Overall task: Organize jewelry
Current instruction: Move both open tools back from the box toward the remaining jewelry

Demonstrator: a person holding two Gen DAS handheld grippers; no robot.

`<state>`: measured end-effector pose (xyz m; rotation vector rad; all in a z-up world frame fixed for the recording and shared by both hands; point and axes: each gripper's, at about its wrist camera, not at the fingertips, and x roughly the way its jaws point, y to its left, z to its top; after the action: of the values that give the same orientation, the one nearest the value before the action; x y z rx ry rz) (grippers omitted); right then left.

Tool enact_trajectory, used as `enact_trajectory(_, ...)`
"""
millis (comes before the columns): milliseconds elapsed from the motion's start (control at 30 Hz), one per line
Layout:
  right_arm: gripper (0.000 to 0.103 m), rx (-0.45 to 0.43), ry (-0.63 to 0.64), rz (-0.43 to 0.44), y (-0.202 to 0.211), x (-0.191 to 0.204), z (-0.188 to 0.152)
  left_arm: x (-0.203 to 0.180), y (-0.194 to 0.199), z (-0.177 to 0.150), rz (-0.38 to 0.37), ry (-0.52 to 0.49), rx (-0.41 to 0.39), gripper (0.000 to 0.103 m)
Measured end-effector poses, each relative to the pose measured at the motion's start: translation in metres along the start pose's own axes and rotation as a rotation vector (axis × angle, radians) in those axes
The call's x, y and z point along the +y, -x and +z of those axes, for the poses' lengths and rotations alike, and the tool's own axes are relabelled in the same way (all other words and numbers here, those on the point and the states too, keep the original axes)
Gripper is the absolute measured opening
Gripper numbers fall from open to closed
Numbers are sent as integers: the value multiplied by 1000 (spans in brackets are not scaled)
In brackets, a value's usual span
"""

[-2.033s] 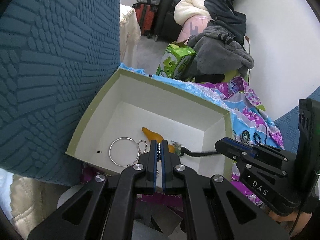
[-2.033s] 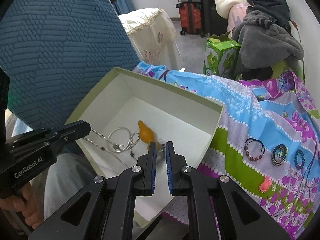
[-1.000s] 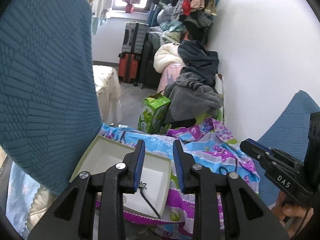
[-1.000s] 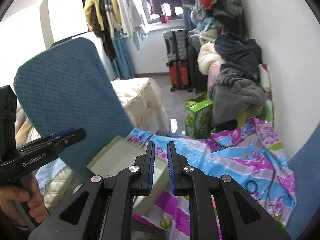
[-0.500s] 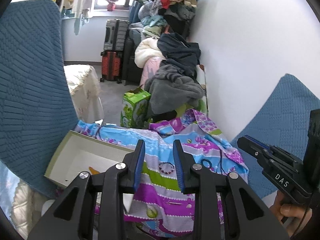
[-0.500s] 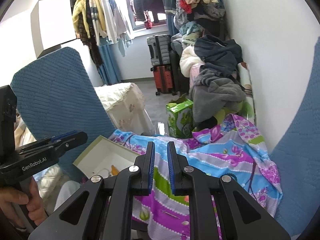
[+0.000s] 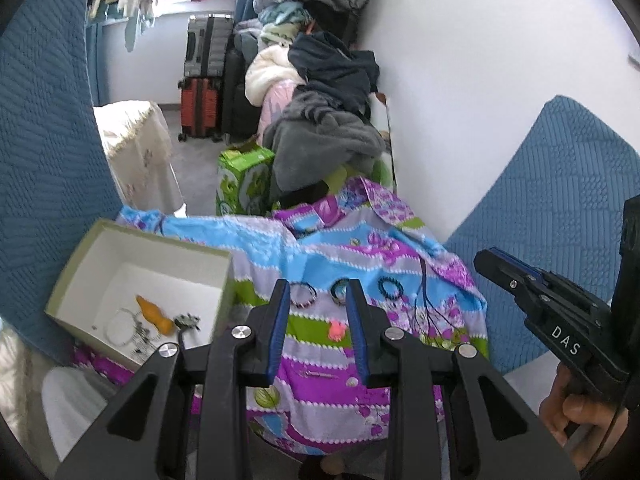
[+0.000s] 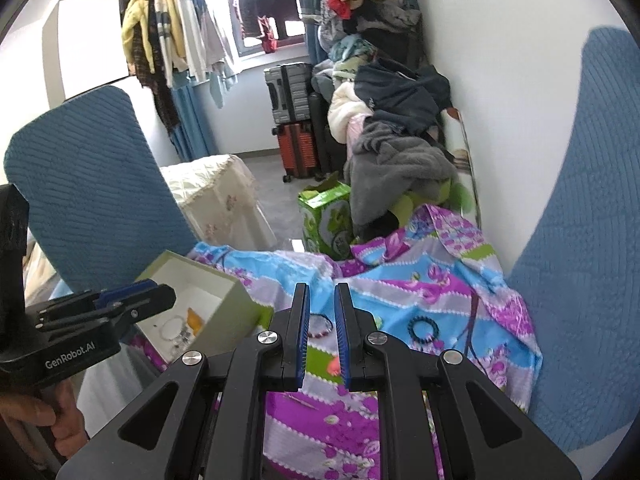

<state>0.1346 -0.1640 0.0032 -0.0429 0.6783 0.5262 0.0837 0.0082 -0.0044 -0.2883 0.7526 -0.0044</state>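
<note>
My left gripper (image 7: 318,285) hangs open and empty above a patterned cloth (image 7: 280,248). Beyond its tips lie a reddish beaded bracelet (image 7: 302,295), a round bracelet (image 7: 339,290) and a dark beaded bracelet (image 7: 390,287). A pink charm (image 7: 336,330) and a black cord necklace (image 7: 424,300) lie close by. The open box (image 7: 80,256) at the left holds an orange piece (image 7: 154,314), a silver bangle (image 7: 120,324) and a dark brooch (image 7: 186,320). My right gripper (image 8: 320,286) is shut and empty over the reddish bracelet (image 8: 320,326), with the dark bracelet (image 8: 424,326) to its right.
Blue quilted chair backs (image 7: 40,140) (image 8: 592,240) flank the cloth on both sides. Behind it stand a green carton (image 7: 244,176), a heap of clothes (image 7: 324,140) and suitcases (image 7: 206,80). A thin pin (image 7: 320,376) lies on the near cloth. A white wall (image 7: 460,100) closes the right.
The left gripper let go of a beaded piece over the box and stands open. Both grippers swung right, away from the box, and sank towards the bracelets on the cloth.
</note>
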Motion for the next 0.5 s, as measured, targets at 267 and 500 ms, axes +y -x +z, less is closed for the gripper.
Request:
enact_trajectory(267, 11, 29, -28, -24, -10, -28, -40, 1, -32, -34, -10, 28, 64, 29)
enact_trajectory(500, 11, 24, -43, -47, -27, -50, -67, -8, -62, -56, -13, -8, 109, 29)
